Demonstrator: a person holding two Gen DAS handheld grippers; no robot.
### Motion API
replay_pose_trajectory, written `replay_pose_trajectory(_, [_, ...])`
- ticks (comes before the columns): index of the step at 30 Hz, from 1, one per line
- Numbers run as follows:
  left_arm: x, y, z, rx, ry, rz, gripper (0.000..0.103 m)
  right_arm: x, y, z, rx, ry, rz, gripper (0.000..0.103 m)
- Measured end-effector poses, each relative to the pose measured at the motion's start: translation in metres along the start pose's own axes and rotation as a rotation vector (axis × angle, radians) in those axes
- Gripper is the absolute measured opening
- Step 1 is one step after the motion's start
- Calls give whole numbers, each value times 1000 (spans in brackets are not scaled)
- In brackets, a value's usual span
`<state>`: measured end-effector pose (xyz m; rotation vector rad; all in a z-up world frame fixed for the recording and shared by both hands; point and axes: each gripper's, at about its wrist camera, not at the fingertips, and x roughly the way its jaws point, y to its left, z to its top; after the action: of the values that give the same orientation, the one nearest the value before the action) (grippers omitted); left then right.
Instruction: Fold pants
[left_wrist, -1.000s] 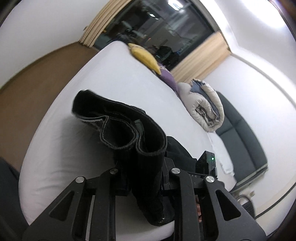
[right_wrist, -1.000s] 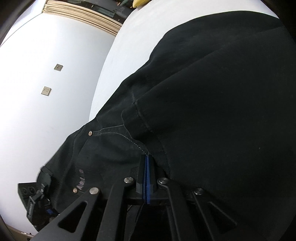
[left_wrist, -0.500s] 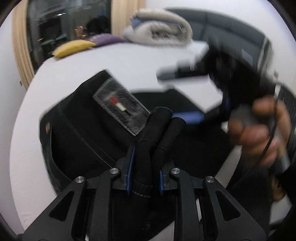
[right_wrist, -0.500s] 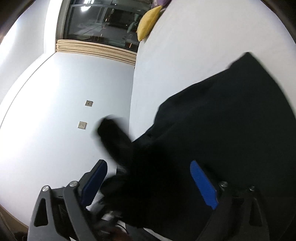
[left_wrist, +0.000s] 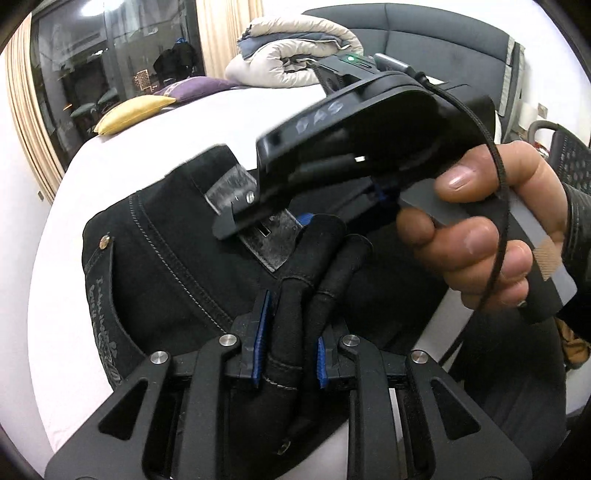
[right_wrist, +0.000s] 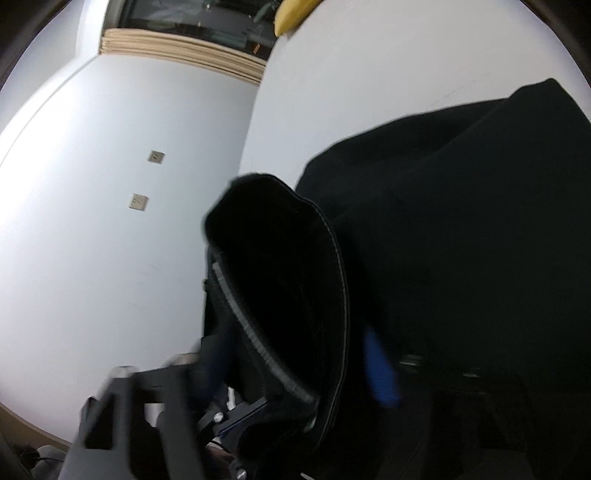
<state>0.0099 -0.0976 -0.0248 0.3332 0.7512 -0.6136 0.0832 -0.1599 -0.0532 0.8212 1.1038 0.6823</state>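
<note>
One white bed (left_wrist: 122, 147), dark window (left_wrist: 110, 55) behind.

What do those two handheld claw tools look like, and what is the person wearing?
Both are black. The left gripper has angular linkage arms with silver bolts and blue ribbed pads. The right gripper has a curved housing with pale lettering, a green light, a grey handle and a braided black cable. The hand emerges from a dark sleeve.
</note>
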Motion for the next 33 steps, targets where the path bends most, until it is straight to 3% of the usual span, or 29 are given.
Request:
replay_pose_trajectory(1, [-3, -1, -3, 3, -1, -5, 20, 0, 1, -1, -7, -3, -6, 32])
replay_pose_trajectory(2, [-2, 1, -2, 7, -4, -9, 20, 0, 3, -2, -18, -13, -22, 25])
replay_pose_trajectory(5, [-8, -3, -4, 20, -17, -30, 20, -21, 4, -2, -58, -57, -75, 21])
replay_pose_trajectory(7, [-13, 1, -14, 27, -22, -47, 19, -31, 6, -3, -85, -83, -111, 19])
replay_pose_trajectory(14, [0, -21, 12, 87, -34, -113, 19, -65, -11, 5, -83, -141, -154, 18])
replay_pose_trajectory(24, [34, -43, 40, 162, -5, -174, 19, -83, -34, 7, -40, -202, -160, 17])
replay_pose_trajectory(33, [47, -45, 35, 198, 38, -191, 19, -90, -63, -1, 13, -233, -132, 17])
